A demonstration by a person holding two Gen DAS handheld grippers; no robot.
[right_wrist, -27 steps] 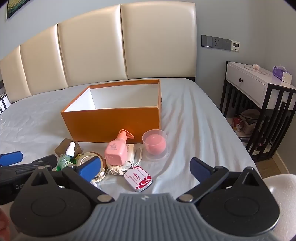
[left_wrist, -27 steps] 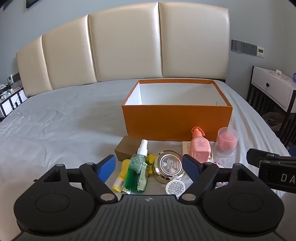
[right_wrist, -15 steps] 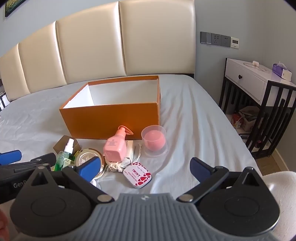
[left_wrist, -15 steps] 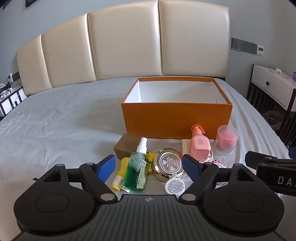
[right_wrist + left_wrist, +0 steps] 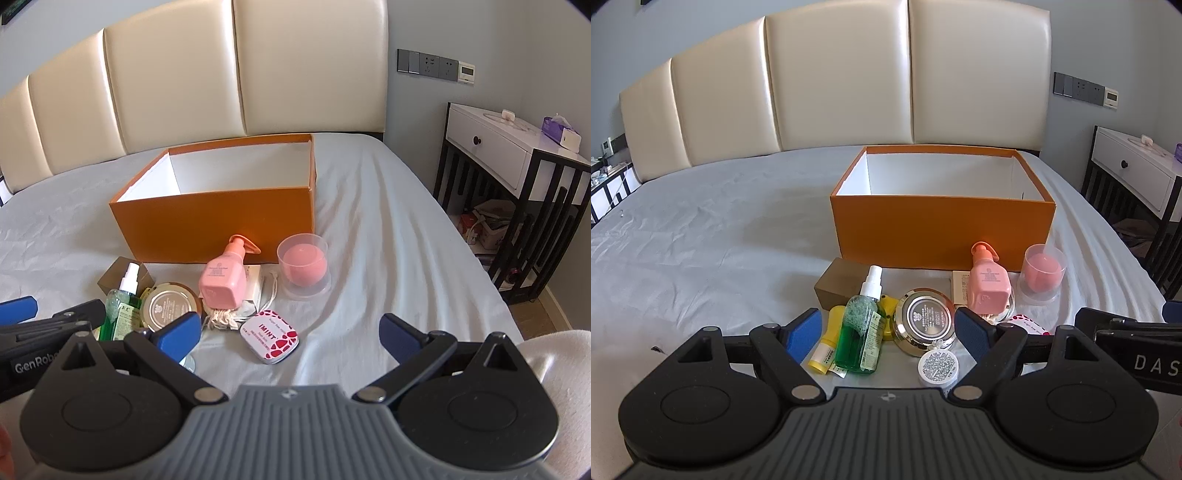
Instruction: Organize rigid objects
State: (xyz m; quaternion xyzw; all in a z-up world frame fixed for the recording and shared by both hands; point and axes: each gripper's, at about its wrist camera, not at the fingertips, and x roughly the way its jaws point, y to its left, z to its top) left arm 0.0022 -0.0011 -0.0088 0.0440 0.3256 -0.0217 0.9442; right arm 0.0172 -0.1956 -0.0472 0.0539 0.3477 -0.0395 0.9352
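We see the open box (image 5: 942,229) at twelve o'clock on the bed (image 5: 701,240), spray bottle (image 5: 862,332) before it, candle cup (image 5: 1043,273) at two.

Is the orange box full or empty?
Empty, as far as shows: the box is open on top, with only bare white walls inside. Its floor is hidden.

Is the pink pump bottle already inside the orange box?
No, the pink pump bottle lies on the bed sheet in front of the orange box.
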